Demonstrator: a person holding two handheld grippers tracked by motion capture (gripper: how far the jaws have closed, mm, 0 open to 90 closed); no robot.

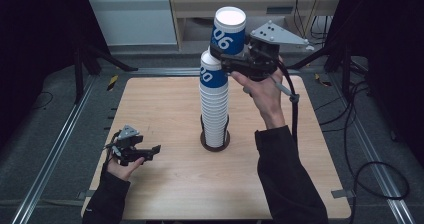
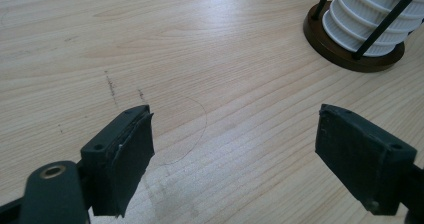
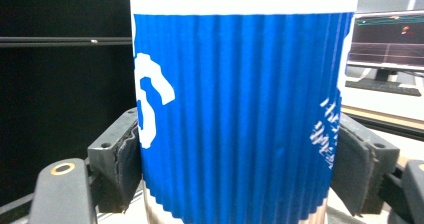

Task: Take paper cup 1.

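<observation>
A tall stack of blue-and-white paper cups [image 1: 214,104] stands in a round brown holder [image 1: 215,143] at the middle of the wooden table [image 1: 170,184]. My right gripper [image 1: 226,59] is shut on one blue ribbed cup [image 1: 229,31] and holds it upright above and just right of the stack's top. In the right gripper view that cup [image 3: 240,114] sits pressed between both pads [image 3: 125,159]. My left gripper [image 1: 152,153] rests low at the table's left, open and empty. Its view shows the holder's base [image 2: 350,59] and the lowest cups [image 2: 370,19] at the upper right.
Thin black rods [image 2: 390,19] rise from the holder around the stack. A black cable [image 1: 295,109] hangs from the right gripper over the table's right half. Metal rails [image 1: 60,134] run along both sides of the table. A monitor [image 3: 385,39] stands far behind.
</observation>
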